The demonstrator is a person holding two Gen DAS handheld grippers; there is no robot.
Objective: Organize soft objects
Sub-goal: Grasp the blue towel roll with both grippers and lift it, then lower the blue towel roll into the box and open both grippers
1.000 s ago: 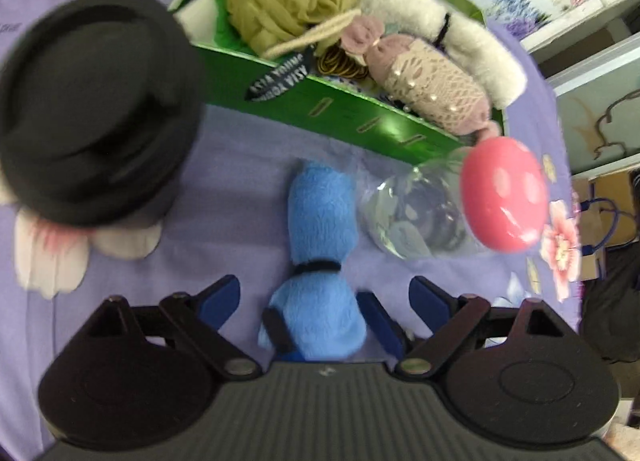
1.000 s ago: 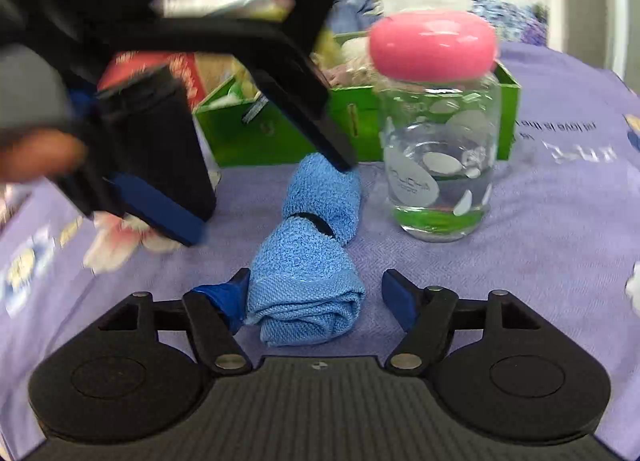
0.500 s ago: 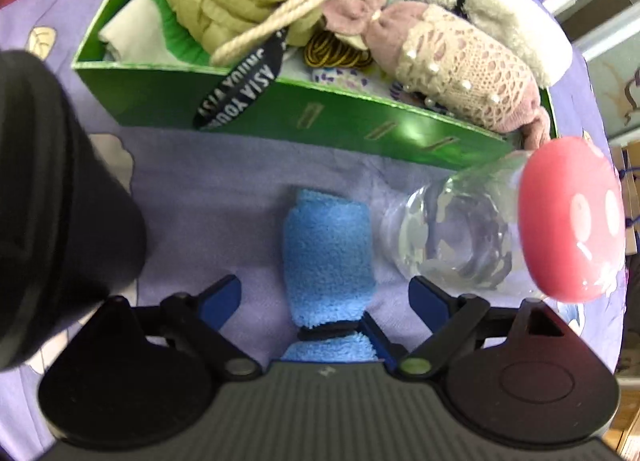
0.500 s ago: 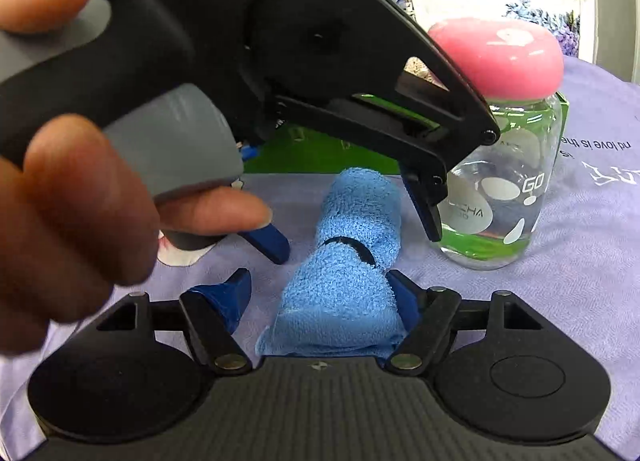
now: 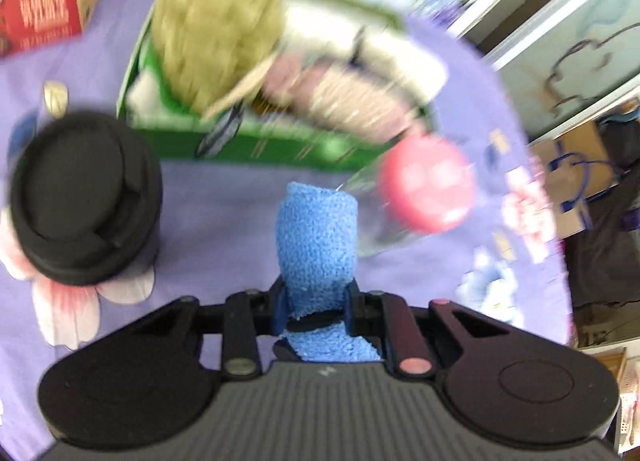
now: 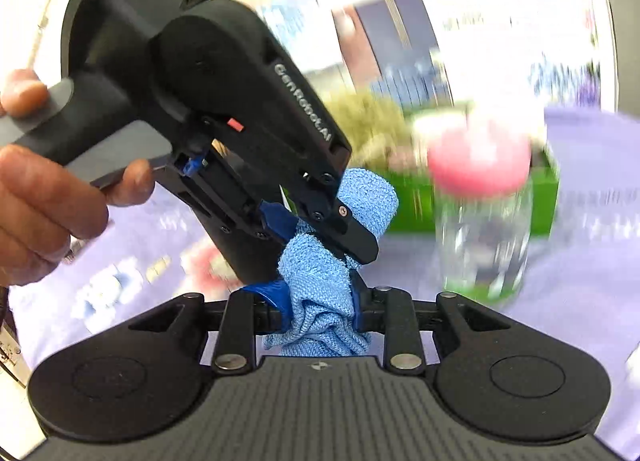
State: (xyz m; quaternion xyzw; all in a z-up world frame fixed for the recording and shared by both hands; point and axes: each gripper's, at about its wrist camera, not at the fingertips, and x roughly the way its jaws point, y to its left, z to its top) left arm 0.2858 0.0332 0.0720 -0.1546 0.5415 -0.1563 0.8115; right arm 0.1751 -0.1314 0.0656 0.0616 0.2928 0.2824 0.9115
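Rolled blue terry towel (image 5: 318,237) with a black band around it is clamped in both my grippers at once, so I'm in the pick-up step and it's off the purple flowered tabletop (image 5: 224,197). My left gripper (image 5: 316,307) has just been closing and now pinches the towel right at the band. My right gripper (image 6: 320,303) has just been closing too, jaws squeezed onto the bunched near end, and its camera shows the left one biting in just above it. From the left view the free end sticks out ahead of my fingers, pointing toward the green cardboard box (image 5: 280,145) of soft things beyond. Next I need a carry up over the box's near wall, probably, though the blur hides where there's room. The glass jar with a pink lid (image 6: 480,221) stands close on the right, so I'll swing clear of it.
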